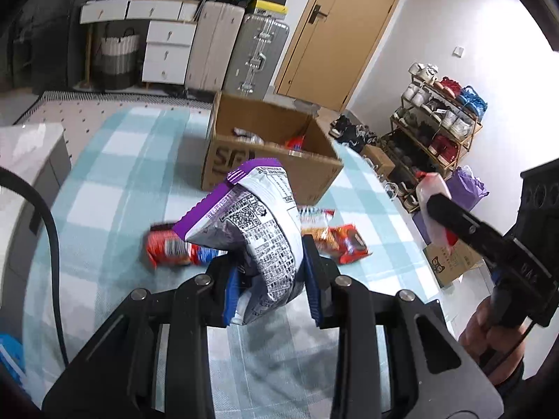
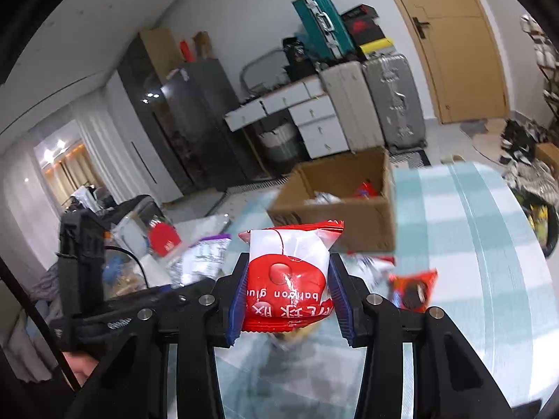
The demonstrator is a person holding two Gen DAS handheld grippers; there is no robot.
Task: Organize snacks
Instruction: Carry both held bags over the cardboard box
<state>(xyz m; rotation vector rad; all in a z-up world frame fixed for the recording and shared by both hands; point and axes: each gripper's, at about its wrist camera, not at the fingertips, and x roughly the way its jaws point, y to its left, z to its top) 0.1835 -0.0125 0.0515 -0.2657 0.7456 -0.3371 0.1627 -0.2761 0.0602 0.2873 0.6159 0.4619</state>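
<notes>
Left wrist view: left gripper (image 1: pixel 270 272) clamped on the low corner of a purple-and-white snack bag (image 1: pixel 249 223), held above the checked tablecloth (image 1: pixel 115 174), cardboard box (image 1: pixel 279 171) beyond; a corner grip, so the bag may swing or slip out. Right wrist view: right gripper (image 2: pixel 288 300) pinching a red-and-white packet (image 2: pixel 288 276) short of the box; both could crowd its opening together.

Checked tablecloth (image 1: pixel 115 181), cardboard box (image 1: pixel 311 171), snack packets (image 1: pixel 167 249)

purple-and-white snack bag (image 1: pixel 258 223); red-and-white packet (image 2: pixel 288 276); blue-checked cloth (image 1: pixel 115 181)
</notes>
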